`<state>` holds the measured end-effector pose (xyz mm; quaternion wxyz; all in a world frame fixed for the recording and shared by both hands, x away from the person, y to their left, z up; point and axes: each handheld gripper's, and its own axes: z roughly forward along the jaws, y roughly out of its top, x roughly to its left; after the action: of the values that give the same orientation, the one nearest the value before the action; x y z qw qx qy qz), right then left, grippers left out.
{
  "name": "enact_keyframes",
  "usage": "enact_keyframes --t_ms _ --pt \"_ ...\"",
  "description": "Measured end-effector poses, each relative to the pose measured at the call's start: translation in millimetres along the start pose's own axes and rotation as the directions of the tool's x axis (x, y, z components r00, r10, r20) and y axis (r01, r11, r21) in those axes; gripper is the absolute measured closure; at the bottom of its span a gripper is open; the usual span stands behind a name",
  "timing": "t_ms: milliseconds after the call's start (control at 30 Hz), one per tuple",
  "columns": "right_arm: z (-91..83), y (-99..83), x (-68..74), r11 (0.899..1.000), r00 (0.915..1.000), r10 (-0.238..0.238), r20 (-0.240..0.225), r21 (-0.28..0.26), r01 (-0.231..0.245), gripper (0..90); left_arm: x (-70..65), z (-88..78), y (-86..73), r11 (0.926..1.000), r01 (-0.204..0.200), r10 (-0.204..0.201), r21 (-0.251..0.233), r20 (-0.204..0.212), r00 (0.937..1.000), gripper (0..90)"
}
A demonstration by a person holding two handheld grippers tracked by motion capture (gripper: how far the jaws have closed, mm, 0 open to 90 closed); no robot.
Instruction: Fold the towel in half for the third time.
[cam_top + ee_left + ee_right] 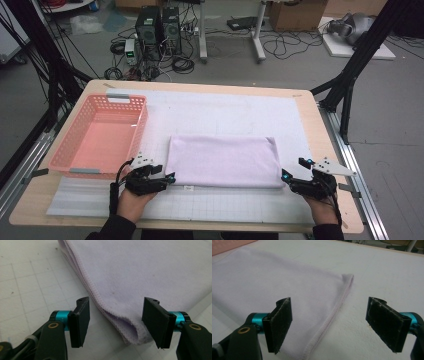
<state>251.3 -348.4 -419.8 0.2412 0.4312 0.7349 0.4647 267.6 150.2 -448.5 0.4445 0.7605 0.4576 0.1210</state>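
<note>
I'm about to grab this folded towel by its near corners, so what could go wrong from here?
1. The left gripper straddles a stack of folded layers at the towel corner; with its jaws not yet pressing, it may catch only some layers, and the fold could open on lifting.
2. The right gripper has only the hemmed edge between its jaws, much of the gap over bare mat, so its grip may be shallow and slip.
3. The basket sits close beside the left hand and might get bumped.
</note>
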Motion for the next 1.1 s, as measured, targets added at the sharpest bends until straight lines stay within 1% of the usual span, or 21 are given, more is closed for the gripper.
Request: enact_keyframes --t_ms 33,100,167,267,300,367,400,467,500,567,600,667,700,733,800,933,967,1033,1067,1100 --pt "0.0 -0.1 -0.7 1.000 1.0000 -0.007 0.001 0.000 0.007 20.2 -1.1 1.2 -0.3 1.0000 -0.004 0.004 0.006 0.004 1.0000 39.5" --pt "0.0 -0.2 -0.4 1.000 1.0000 0.000 -0.002 0.001 0.000 20.2 -2.7 3.8 -0.3 0.9998 -0.010 0.010 0.016 0.004 0.9999 39.4" --pt "0.1 -0.3 -0.4 1.000 1.0000 -0.003 -0.001 0.004 0.003 20.2 -5.2 4.9 -0.6 0.9997 -0.015 0.015 0.018 -0.010 0.9998 38.9" --pt "0.5 -0.1 -0.2 1.000 1.0000 -0.006 -0.001 0.003 0.006 20.3 -8.4 5.1 -0.7 0.9986 -0.044 0.045 0.029 -0.030 0.9985 40.2" --pt "0.7 0.1 -0.3 1.000 0.9999 -0.011 -0.002 0.000 0.011 20.2 -9.7 5.0 -0.5 0.9979 -0.056 0.057 0.035 -0.036 0.9977 41.6" --pt "0.8 0.3 0.4 1.000 0.9999 -0.010 -0.002 -0.001 0.010 20.3 -13.3 5.0 -0.4 0.9972 -0.062 0.064 0.042 -0.038 0.9972 46.9" --pt "0.7 0.4 1.0 1.000 1.0000 -0.005 -0.003 0.002 0.005 20.3 -14.9 5.1 -0.5 0.9972 -0.061 0.063 0.044 -0.041 0.9972 50.8" --pt "0.9 0.7 1.6 1.000 1.0000 -0.007 -0.005 0.001 0.007 20.2 -16.2 5.3 -0.5 0.9978 -0.050 0.052 0.043 -0.048 0.9975 52.6" --pt "1.3 0.9 1.5 1.000 0.9999 -0.012 -0.005 -0.001 0.012 20.3 -16.1 5.1 -0.3 0.9979 -0.046 0.048 0.045 -0.043 0.9979 54.6" --pt "1.8 1.3 2.5 1.000 0.9999 -0.014 -0.008 -0.002 0.014 20.3 -16.2 5.2 -0.6 0.9979 -0.043 0.044 0.047 -0.009 0.9990 65.3" --pt "1.9 1.6 3.2 1.000 0.9999 -0.012 -0.012 0.000 0.012 20.2 -17.5 5.8 -0.8 0.9981 -0.045 0.046 0.042 -0.007 0.9989 70.5" --pt "2.8 2.4 4.8 1.000 0.9997 -0.018 -0.017 0.003 0.018 20.2 -17.6 5.8 -0.5 0.9980 -0.046 0.046 0.045 0.001 0.9990 75.7" --pt "3.6 2.8 6.0 1.000 0.9997 -0.016 -0.021 0.005 0.016 20.2 -16.3 5.8 -0.1 0.9984 -0.029 0.028 0.048 0.010 0.9995 76.9" --pt "4.2 3.0 6.4 1.000 0.9995 -0.022 -0.024 0.005 0.022 20.2 -14.9 5.7 0.0 0.9987 -0.021 0.020 0.047 0.017 0.9997 77.6" --pt "6.3 3.8 8.6 1.000 0.9991 -0.027 -0.034 0.009 0.028 20.3 -13.8 5.4 0.1 0.9987 -0.015 0.014 0.048 0.022 0.9996 79.0" --pt "12.8 9.7 13.8 1.000 0.9967 -0.029 -0.076 0.009 0.029 20.2 -12.4 3.7 0.5 0.9995 -0.009 0.008 0.031 0.037 0.9993 80.3" --pt "14.8 13.0 16.4 1.000 0.9955 -0.018 -0.093 0.007 0.019 20.1 -12.0 2.8 0.5 0.9997 -0.003 0.002 0.024 0.042 0.9991 80.6" --pt "20.3 22.1 23.5 1.000 0.9913 -0.022 -0.130 -0.004 0.022 19.0 -11.0 0.9 1.1 1.0000 0.005 -0.006 0.007 0.055 0.9985 80.9" --pt "24.0 27.4 27.6 0.999 0.9887 -0.037 -0.145 -0.008 0.036 18.7 -10.4 -0.1 1.3 0.9999 0.012 -0.012 0.000 0.061 0.9981 80.9" --pt "27.9 32.6 32.4 0.999 0.9851 -0.042 -0.167 -0.010 0.041 18.3 -9.9 -1.1 1.6 0.9999 0.013 -0.013 -0.005 0.064 0.9979 80.9"
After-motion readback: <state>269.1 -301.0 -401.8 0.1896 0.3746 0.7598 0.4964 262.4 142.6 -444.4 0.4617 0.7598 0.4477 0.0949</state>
